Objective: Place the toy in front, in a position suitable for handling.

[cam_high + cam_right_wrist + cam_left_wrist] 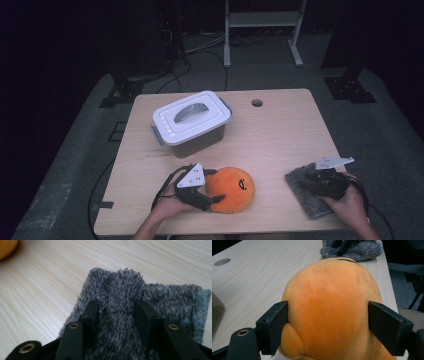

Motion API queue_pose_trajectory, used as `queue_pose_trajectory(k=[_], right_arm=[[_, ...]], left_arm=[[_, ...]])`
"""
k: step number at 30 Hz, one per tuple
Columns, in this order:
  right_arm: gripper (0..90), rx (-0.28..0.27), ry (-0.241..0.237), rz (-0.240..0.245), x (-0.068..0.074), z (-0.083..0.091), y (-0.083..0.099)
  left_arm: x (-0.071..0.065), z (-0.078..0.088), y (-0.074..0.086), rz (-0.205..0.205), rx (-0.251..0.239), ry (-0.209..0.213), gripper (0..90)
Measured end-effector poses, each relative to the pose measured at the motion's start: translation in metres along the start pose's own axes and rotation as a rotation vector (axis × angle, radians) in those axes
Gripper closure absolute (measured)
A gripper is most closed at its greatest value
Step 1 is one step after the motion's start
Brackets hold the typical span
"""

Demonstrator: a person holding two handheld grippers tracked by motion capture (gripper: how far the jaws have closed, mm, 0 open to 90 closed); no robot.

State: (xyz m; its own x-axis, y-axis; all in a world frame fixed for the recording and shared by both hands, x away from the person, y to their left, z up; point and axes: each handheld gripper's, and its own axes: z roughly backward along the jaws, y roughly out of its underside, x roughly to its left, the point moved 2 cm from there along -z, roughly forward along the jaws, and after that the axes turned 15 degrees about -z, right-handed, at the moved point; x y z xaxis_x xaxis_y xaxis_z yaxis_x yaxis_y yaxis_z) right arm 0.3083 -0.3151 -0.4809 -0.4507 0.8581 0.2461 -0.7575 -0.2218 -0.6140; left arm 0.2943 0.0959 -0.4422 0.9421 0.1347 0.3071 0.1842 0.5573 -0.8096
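A round orange plush toy (234,190) with a small face lies at the table's near edge, left of centre. My left gripper (217,186) reaches it from the left, jaws wide on either side. In the left gripper view both pads (274,325) press into the sides of the plush (329,282). A grey fuzzy cloth (300,194) lies at the near right. My right gripper (309,181) bears down on it. In the right gripper view its jaws (117,307) sink into the cloth (172,297), with a ridge of pile bunched between them.
A lidded plastic box (192,120) with a white top and a handle stands at the back left of the wooden table (280,135). A round cable hole (257,103) sits near the far edge. Dark floor, cables and a white frame lie beyond.
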Motion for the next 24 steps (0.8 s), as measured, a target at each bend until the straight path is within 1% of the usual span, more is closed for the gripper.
queue_pose_trajectory(k=[3, 6, 11, 14, 19, 22, 24], right_arm=[[59.4, 0.005, 0.036, 0.028, 0.0032, -0.0009, -0.0001], [63.8, 0.01, 0.065, 0.043, 0.0053, -0.0014, -0.0008], [71.9, 0.02, 0.076, 0.019, 0.005, -0.0013, -0.0024], [76.6, 0.032, 0.087, 0.02, 0.007, -0.0015, -0.004], [80.9, 0.056, 0.064, -0.017, 0.006, -0.001, -0.0071], [81.7, 0.052, 0.024, -0.04, 0.0034, 0.0012, -0.0078], [81.9, 0.039, -0.013, -0.052, 0.0041, 0.0035, -0.0083]], left_arm=[[-0.0001, -0.0002, -0.0002, 0.001, 0.0, 0.0, 18.7], [-0.0001, -0.0001, -0.0003, 0.0, 0.002, 0.0, 18.7], [0.0005, -0.0004, -0.0001, 0.001, -0.001, 0.001, 18.7], [0.0004, -0.0008, -0.0004, 0.002, -0.001, 0.002, 18.7], [0.0004, -0.0016, -0.0005, -0.001, 0.002, -0.002, 18.9], [0.0008, -0.0017, 0.0004, -0.002, 0.005, -0.001, 19.1], [0.0012, -0.0021, 0.0008, 0.005, 0.005, -0.001, 19.1]])
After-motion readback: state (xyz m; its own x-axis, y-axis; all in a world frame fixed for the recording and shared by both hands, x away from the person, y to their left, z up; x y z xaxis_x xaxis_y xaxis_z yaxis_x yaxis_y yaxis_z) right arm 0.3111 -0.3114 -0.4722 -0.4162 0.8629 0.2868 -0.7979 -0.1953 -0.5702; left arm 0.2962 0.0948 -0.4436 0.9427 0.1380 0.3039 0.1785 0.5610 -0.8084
